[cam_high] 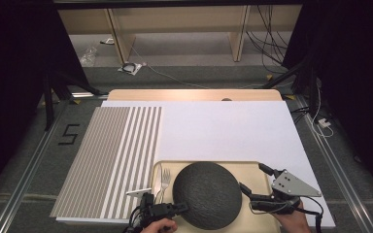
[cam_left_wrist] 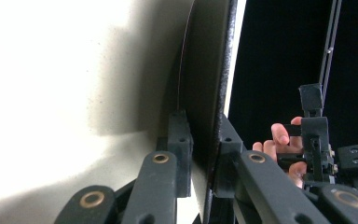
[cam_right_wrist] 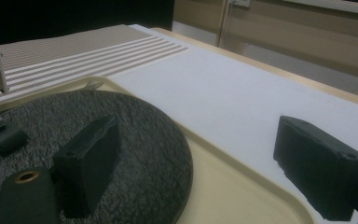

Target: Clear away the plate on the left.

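A round, dark grey speckled plate (cam_high: 207, 195) sits over a cream-coloured tray (cam_high: 260, 171) at the near edge of the desk (cam_high: 223, 127), towards the near right corner. The plate covers most of the tray's middle; bare tray rim shows at its far side and on the right.

The left gripper (cam_high: 175, 209) comes in from the near edge and pinches the plate's near-left rim. In the left gripper view the plate (cam_left_wrist: 205, 93) stands edge-on between the two black pads, one pad on each face, both pressed against it. The cream tray surface (cam_left_wrist: 74, 93) lies just behind the plate there.

The right gripper (cam_high: 255, 180) rests at the plate's right side, over the right part of the tray, with the person's right hand (cam_high: 294, 219) behind it. Its jaws are spread wide. In the right gripper view the plate (cam_right_wrist: 135, 140) lies under one pad, which hovers over the plate's top near the rim, while the other pad hangs well off to the side above the white mat (cam_right_wrist: 242, 102). Nothing is between them.

A fork (cam_high: 165, 180) lies on the tray's left edge, just beside the plate, tines pointing to the far edge. A striped placemat (cam_high: 107, 160) covers the left part of the desk.
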`<state>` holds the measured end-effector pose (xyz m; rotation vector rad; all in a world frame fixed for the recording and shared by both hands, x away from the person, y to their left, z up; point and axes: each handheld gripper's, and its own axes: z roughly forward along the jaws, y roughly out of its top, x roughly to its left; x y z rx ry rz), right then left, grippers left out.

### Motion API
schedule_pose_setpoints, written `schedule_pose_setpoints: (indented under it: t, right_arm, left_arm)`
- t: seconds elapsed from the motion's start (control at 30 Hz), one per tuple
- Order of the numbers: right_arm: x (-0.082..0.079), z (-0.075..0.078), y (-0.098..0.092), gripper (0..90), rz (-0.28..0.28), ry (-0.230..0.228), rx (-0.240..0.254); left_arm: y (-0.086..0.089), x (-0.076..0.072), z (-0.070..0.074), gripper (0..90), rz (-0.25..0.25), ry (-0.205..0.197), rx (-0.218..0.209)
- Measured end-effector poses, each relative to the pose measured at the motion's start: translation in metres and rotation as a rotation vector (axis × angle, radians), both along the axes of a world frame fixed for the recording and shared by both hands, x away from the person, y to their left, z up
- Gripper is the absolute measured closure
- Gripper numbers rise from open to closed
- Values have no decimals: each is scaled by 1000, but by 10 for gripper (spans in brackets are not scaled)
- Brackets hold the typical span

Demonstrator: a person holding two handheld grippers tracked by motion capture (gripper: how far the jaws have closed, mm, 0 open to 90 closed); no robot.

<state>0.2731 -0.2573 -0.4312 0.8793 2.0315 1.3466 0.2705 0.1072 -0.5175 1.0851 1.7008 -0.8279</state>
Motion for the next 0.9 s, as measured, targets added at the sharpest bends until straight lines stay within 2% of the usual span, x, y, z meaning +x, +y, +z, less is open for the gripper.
schedule_pose_setpoints:
  t: [0.17, 0.37, 0.5, 0.9]
  right_arm:
    - [0, 0, 0, 159, 0, 0, -1]
    - [0, 0, 0, 160, 3, -7, 3]
    - [0, 0, 0, 160, 3, -7, 3]
    - [0, 0, 1, 160, 6, -6, 3]
  left_arm:
    - [-3, -1, -1, 812, -12, -3, 2]
    - [-7, -3, -2, 817, -49, -2, 8]
    - [-6, -3, -3, 830, -37, 18, 17]
    - [-3, -2, -4, 832, -31, 16, 54]
